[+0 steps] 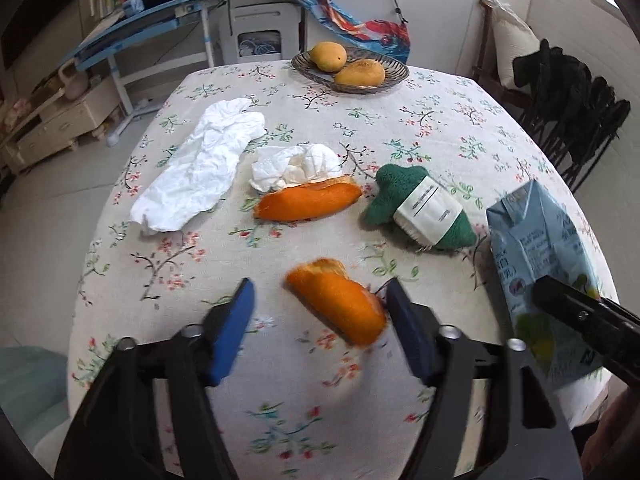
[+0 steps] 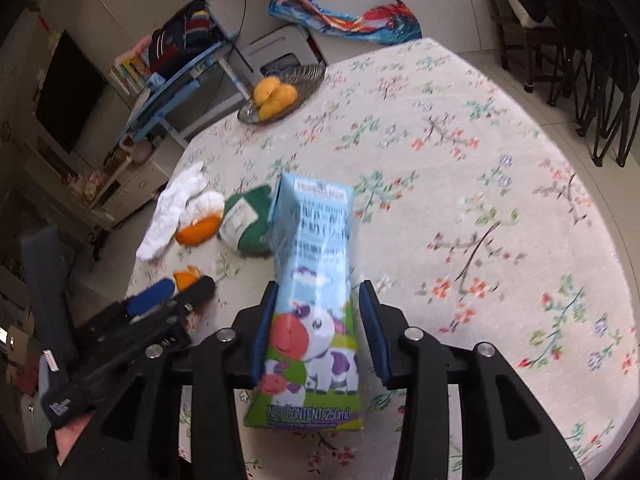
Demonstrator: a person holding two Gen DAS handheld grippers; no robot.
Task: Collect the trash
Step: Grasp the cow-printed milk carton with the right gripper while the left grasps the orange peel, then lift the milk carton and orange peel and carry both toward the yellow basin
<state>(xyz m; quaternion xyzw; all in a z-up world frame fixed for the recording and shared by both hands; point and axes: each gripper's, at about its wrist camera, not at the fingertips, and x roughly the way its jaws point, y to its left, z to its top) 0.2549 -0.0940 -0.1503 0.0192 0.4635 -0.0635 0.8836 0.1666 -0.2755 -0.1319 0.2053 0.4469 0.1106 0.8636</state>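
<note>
My left gripper (image 1: pixel 320 292) is open, its blue fingers either side of an orange peel (image 1: pixel 340 300) on the flowered tablecloth; the peel lies close to the right finger. A second orange peel (image 1: pixel 308 200) lies further back against a crumpled tissue (image 1: pixel 296 166), with a larger crumpled white paper (image 1: pixel 200 168) to the left. My right gripper (image 2: pixel 318 292) is shut on a light blue milk carton (image 2: pixel 312 280) and holds it above the table. The carton also shows in the left wrist view (image 1: pixel 536 248) at the right.
A green plush toy (image 1: pixel 420 208) with a white label lies right of the far peel. A wire basket (image 1: pixel 352 70) with two mangoes stands at the table's far edge. Dark chairs (image 1: pixel 580 120) stand at the right, a blue frame (image 1: pixel 140 28) and cabinet at the left.
</note>
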